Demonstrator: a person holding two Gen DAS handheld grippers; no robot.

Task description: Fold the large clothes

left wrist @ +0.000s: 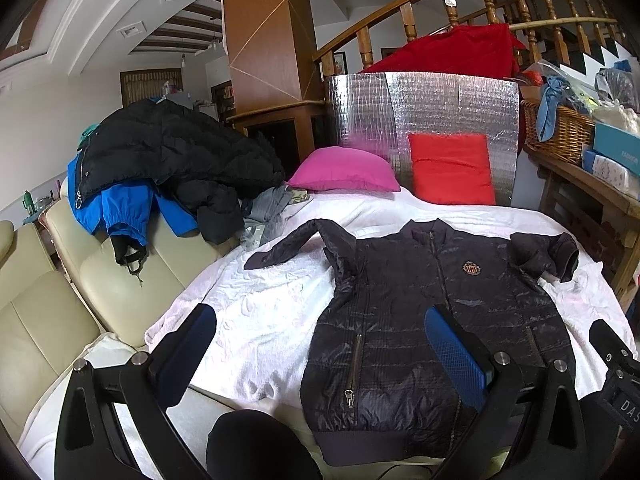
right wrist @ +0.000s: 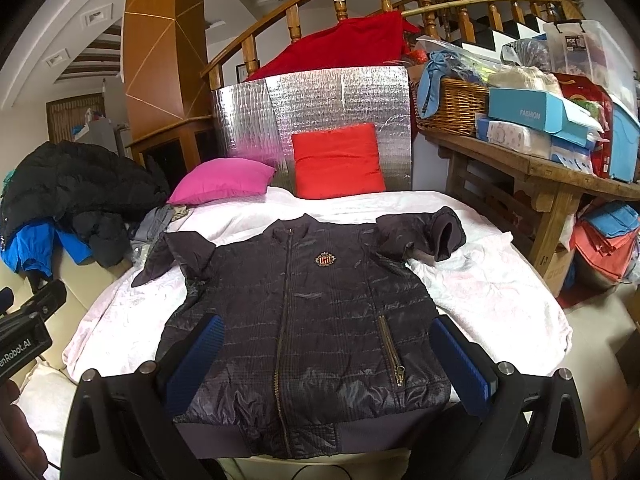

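A dark quilted jacket [left wrist: 420, 320] lies front up and zipped on a white blanket [left wrist: 256, 312], hem toward me, with a crest on the chest. Its left sleeve stretches out to the left; its right sleeve [right wrist: 432, 236] is bunched near the shoulder. The jacket also shows in the right wrist view [right wrist: 304, 320]. My left gripper [left wrist: 320, 344] is open and empty above the jacket's lower left edge. My right gripper [right wrist: 328, 356] is open and empty above the jacket's hem, one finger on each side of it.
A pile of black and blue coats [left wrist: 160, 168] lies on a cream sofa [left wrist: 80, 288] at the left. Pink [left wrist: 344, 170] and red [left wrist: 452, 168] cushions sit behind the jacket against a silver foil board. A wooden table [right wrist: 540, 172] with a basket and boxes stands right.
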